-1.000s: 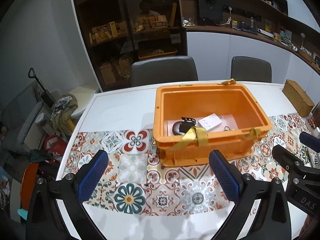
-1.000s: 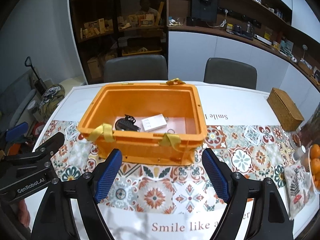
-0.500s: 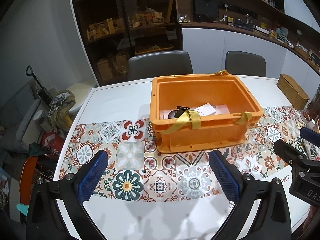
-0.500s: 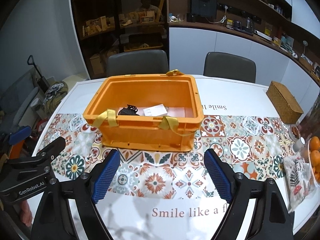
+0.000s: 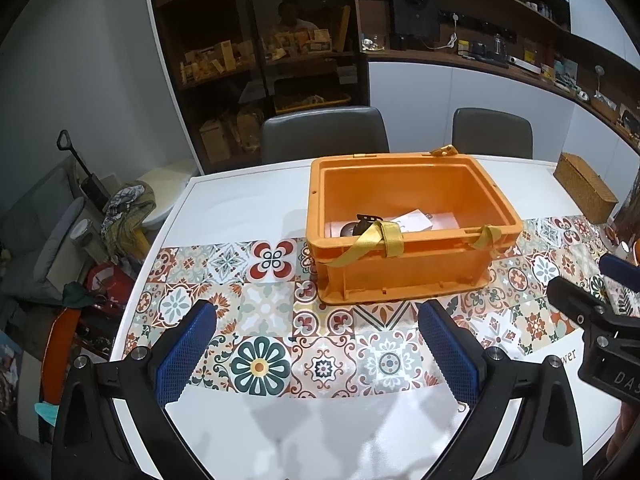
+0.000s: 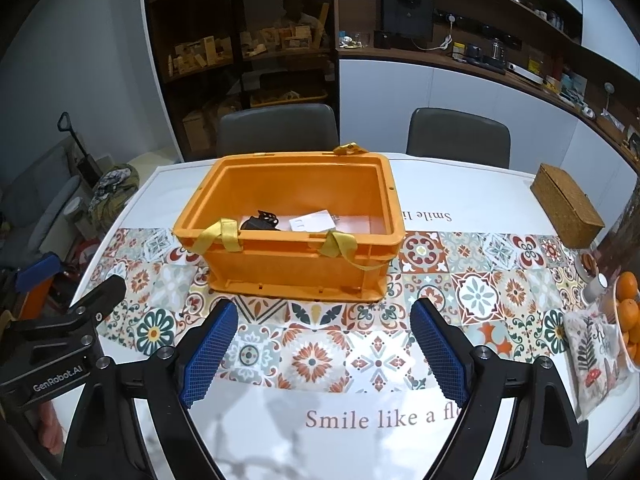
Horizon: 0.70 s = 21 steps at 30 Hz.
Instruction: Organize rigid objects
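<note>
An orange plastic crate (image 5: 404, 276) with yellow straps stands on the patterned runner in the middle of the table; it also shows in the right wrist view (image 6: 296, 268). Inside lie a black object (image 6: 260, 222) and a white flat box (image 6: 314, 221), partly hidden by the near wall. My left gripper (image 5: 316, 354) is open and empty, well short of the crate. My right gripper (image 6: 324, 350) is open and empty, also short of the crate.
A woven brown box (image 6: 566, 210) sits at the far right of the table. A bowl of oranges (image 6: 628, 316) and a printed cloth (image 6: 592, 360) lie at the right edge. Two grey chairs (image 6: 276, 130) stand behind the table. Clutter lies on the floor to the left (image 5: 124, 208).
Both grippers have drawn back from the crate and toward the table's near edge; the crate looks smaller and farther. Both stay open and empty.
</note>
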Each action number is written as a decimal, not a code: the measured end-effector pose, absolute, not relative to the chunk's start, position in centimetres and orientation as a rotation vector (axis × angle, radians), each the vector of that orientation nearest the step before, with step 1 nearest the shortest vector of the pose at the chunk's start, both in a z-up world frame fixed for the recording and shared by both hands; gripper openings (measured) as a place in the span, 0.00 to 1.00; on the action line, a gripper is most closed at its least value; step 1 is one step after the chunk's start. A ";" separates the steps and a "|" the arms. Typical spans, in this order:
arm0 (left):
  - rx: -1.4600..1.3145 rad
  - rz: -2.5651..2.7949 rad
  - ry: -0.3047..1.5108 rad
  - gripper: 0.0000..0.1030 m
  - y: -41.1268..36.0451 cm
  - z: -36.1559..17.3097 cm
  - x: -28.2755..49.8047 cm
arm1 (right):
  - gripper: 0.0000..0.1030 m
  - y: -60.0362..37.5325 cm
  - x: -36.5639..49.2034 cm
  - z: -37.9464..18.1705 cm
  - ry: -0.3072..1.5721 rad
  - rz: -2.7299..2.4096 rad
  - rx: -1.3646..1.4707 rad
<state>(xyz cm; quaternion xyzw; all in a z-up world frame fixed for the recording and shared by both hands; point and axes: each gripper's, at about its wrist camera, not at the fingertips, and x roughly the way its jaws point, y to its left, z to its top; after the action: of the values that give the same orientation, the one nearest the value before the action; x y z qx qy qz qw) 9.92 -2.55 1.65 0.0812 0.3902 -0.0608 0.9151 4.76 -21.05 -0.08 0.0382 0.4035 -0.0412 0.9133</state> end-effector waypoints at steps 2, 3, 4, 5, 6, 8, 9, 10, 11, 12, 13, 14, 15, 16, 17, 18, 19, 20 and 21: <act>0.172 -0.127 0.809 1.00 -2.6 1.5 9.9 | 0.86 -21.1 4.7 0.0 0.828 -0.086 0.076; 0.172 -0.129 0.810 1.00 -2.7 1.5 9.9 | 0.86 -21.1 4.7 0.0 0.830 -0.090 0.076; 0.171 -0.132 0.812 1.00 -2.7 1.4 9.8 | 0.86 -21.2 4.7 0.0 0.831 -0.091 0.076; 0.173 -0.133 0.812 1.00 -2.7 1.4 9.8 | 0.87 -21.2 4.7 0.0 0.831 -0.092 0.077; 0.176 -0.132 0.811 1.00 -2.8 1.4 9.7 | 0.87 -21.2 4.7 0.0 0.832 -0.094 0.077; 0.179 -0.135 0.809 1.00 -2.8 1.5 9.7 | 0.87 -21.3 4.7 -0.1 0.835 -0.095 0.079; 0.178 -0.136 0.808 1.00 -2.8 1.5 9.7 | 0.87 -21.3 4.7 -0.1 0.836 -0.095 0.079; 0.177 -0.137 0.807 1.00 -2.9 1.5 9.7 | 0.87 -21.3 4.6 -0.2 0.837 -0.095 0.080; 0.177 -0.137 0.806 1.00 -2.9 1.5 9.6 | 0.87 -21.3 4.6 -0.2 0.838 -0.094 0.083; 0.178 -0.135 0.804 1.00 -3.0 1.5 9.6 | 0.87 -21.4 4.7 -0.2 0.840 -0.093 0.084; 0.181 -0.135 0.801 1.00 -3.0 1.6 9.6 | 0.87 -21.3 4.7 -0.2 0.840 -0.093 0.083; 0.181 -0.135 0.798 1.00 -3.0 1.7 9.5 | 0.87 -21.3 4.7 -0.2 0.839 -0.093 0.083; 0.181 -0.137 0.797 1.00 -3.0 1.7 9.5 | 0.87 -21.3 4.7 -0.2 0.838 -0.094 0.082; 0.181 -0.139 0.799 1.00 -3.0 1.7 9.5 | 0.87 -21.3 4.7 -0.2 0.837 -0.094 0.081; 0.180 -0.141 0.800 1.00 -3.0 1.7 9.5 | 0.87 -21.3 4.7 -0.2 0.834 -0.093 0.082; 0.180 -0.143 0.800 1.00 -3.0 1.7 9.5 | 0.87 -21.3 4.7 -0.2 0.834 -0.094 0.082; 0.180 -0.142 0.799 1.00 -2.9 1.7 9.5 | 0.87 -21.3 4.6 -0.2 0.834 -0.093 0.082; 0.181 -0.142 0.799 1.00 -2.9 1.7 9.5 | 0.87 -21.3 4.6 -0.2 0.833 -0.091 0.083; 0.182 -0.146 0.799 1.00 -2.9 1.7 9.5 | 0.87 -21.3 4.6 -0.2 0.834 -0.092 0.082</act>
<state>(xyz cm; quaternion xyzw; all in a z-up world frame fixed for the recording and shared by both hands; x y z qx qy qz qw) 9.51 -2.90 1.71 0.0883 0.3882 -0.0707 0.9146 4.63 -21.30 -0.18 0.0398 0.4049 -0.0445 0.9124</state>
